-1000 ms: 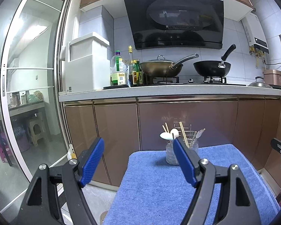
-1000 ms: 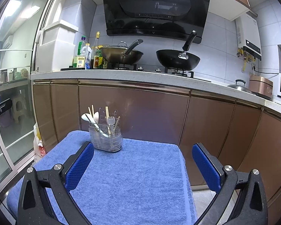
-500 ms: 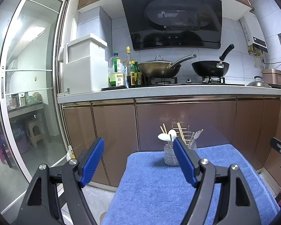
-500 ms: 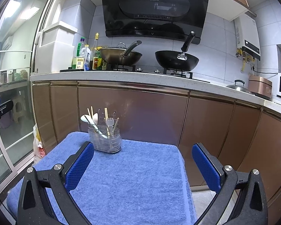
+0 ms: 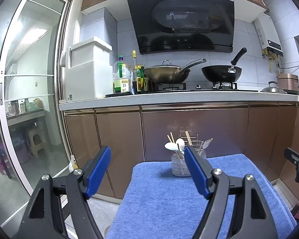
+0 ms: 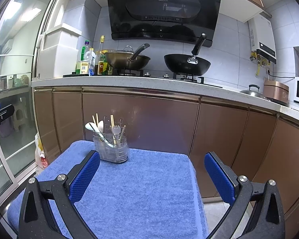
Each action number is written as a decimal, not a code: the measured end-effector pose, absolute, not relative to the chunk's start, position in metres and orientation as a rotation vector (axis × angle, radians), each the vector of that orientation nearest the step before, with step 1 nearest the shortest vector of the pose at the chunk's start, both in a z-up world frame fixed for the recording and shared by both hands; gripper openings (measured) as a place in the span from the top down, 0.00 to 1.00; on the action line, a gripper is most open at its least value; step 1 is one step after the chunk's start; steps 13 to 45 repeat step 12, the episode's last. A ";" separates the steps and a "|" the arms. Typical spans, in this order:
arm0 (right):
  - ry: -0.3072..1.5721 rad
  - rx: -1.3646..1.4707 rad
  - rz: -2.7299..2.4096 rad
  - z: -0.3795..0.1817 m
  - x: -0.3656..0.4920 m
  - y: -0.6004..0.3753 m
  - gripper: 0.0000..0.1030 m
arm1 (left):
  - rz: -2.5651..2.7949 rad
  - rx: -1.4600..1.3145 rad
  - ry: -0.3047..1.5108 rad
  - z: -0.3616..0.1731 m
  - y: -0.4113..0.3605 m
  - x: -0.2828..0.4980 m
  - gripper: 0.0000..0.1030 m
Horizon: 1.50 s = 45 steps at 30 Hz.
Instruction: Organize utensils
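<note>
While I hold both claws above the blue towel [image 6: 141, 195], my left gripper [image 5: 147, 171] has its blue pads wide apart with nothing between them, and my right gripper [image 6: 152, 176] is spread just as wide and equally bare. The clear utensil holder [image 6: 112, 150] stands upright near the far edge of the towel, close to the brown cabinet doors [image 6: 155, 123]. In it I can see white spoons [image 6: 93, 128], a pale fork [image 6: 116, 129] and wooden chopsticks [image 6: 112, 120], all standing with their ends up. From my left claw's view the holder sits partly behind the right-hand pad. On the counter behind stand a lidded wok [image 5: 165, 75], a black pan [image 5: 221, 74] and several bottles [image 5: 121, 78].
</note>
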State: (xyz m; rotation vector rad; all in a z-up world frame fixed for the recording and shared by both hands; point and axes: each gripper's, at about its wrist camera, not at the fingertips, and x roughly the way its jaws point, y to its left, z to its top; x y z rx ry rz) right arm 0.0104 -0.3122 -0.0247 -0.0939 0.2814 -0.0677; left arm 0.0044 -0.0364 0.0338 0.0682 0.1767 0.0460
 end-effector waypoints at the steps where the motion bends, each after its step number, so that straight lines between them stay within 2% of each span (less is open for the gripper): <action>1: 0.282 -0.093 -0.068 -0.025 0.011 -0.312 0.00 | 0.045 0.069 0.178 0.034 -0.037 0.005 0.27; 45: 0.294 -0.092 -0.076 -0.029 0.014 -0.314 0.00 | 0.042 0.068 0.207 0.031 -0.036 0.011 0.27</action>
